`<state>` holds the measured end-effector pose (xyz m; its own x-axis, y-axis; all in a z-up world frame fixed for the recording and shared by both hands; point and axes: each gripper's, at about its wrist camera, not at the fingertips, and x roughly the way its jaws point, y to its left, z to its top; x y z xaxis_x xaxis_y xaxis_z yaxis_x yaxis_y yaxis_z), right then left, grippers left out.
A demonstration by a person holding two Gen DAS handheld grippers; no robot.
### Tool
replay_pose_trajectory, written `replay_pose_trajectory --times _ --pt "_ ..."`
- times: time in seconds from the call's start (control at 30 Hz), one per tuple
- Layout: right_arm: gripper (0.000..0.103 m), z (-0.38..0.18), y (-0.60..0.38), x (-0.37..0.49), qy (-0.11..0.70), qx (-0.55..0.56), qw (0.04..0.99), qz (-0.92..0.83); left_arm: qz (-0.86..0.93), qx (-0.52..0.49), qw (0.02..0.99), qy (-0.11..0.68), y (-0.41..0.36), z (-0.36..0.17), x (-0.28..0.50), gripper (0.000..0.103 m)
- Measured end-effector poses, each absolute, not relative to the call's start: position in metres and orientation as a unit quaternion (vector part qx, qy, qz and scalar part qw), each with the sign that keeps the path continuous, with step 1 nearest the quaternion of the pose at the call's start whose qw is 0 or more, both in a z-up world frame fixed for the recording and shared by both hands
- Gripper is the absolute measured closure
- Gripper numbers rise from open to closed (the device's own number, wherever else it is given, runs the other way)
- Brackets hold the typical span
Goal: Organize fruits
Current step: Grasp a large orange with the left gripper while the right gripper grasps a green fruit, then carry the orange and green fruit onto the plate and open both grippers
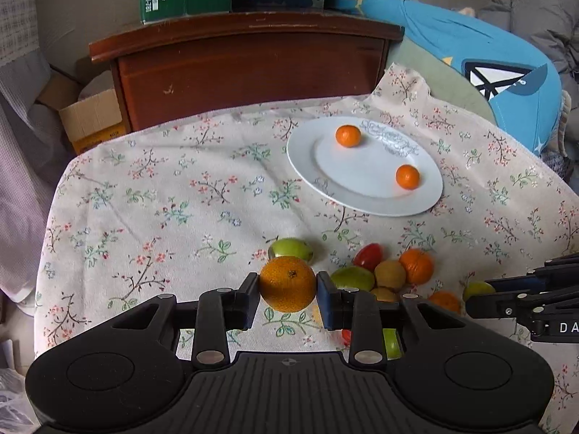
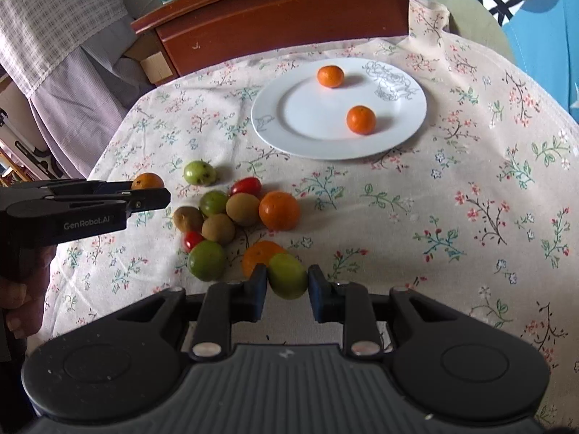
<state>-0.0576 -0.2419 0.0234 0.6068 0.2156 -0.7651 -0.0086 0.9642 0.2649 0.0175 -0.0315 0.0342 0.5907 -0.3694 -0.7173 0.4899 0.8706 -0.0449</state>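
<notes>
Fruits lie in two groups on the desk (image 2: 452, 166), under its flowered cloth: two small oranges already sit apart from each other on the white plate (image 2: 278, 133), while a mixed heap (image 2: 231, 217) of green fruits, brown kiwis, red tomatoes and oranges waits on the cloth nearer the camera. That split suggests the plate is collecting oranges only. The left hand-held gripper (image 1: 287, 289) is clenched on an orange (image 1: 287, 284), its pads pressing both sides at the widest part, which should keep a round fruit from rolling out; the fruit looks raised just off the cloth, beside a green one. The right hand-held gripper (image 2: 287, 282) grasps a green fruit (image 2: 287, 275) the same way, at the near edge of the heap, with another orange (image 2: 258, 253) touching it behind. Neither gripper is over the plate yet.
</notes>
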Motion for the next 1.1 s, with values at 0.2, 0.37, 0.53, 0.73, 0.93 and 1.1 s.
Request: replay_pose_trajectory --times 0.2,0.37,0.53,0.73,0.93,1.1 --pt "0.078 0.035 -0.241 -0.048 0.423 0.117 0.896 0.069 -0.252 0.055 0.896 0.361 -0.031 0.053 0.016 0.072" --pt "0.078 0.053 -0.242 -0.035 0.398 0.117 0.906 0.078 -0.260 0.038 0.904 0.337 -0.033 0.077 0.017 0.072" --pt "0.078 0.070 -0.249 -0.015 0.369 0.111 0.920 0.074 -0.275 0.030 0.908 0.316 -0.047 0.100 0.027 0.072" --pt "0.079 0.076 -0.263 0.017 0.359 0.112 0.925 0.059 -0.293 0.029 0.899 0.325 -0.075 0.102 0.052 0.072" --pt "0.079 0.064 -0.281 0.044 0.372 0.150 0.915 0.041 -0.299 0.039 0.893 0.333 -0.096 0.092 0.077 0.072" --pt "0.079 0.044 -0.279 0.059 0.399 0.157 0.902 0.043 -0.298 0.038 0.884 0.359 -0.103 0.065 0.094 0.072"
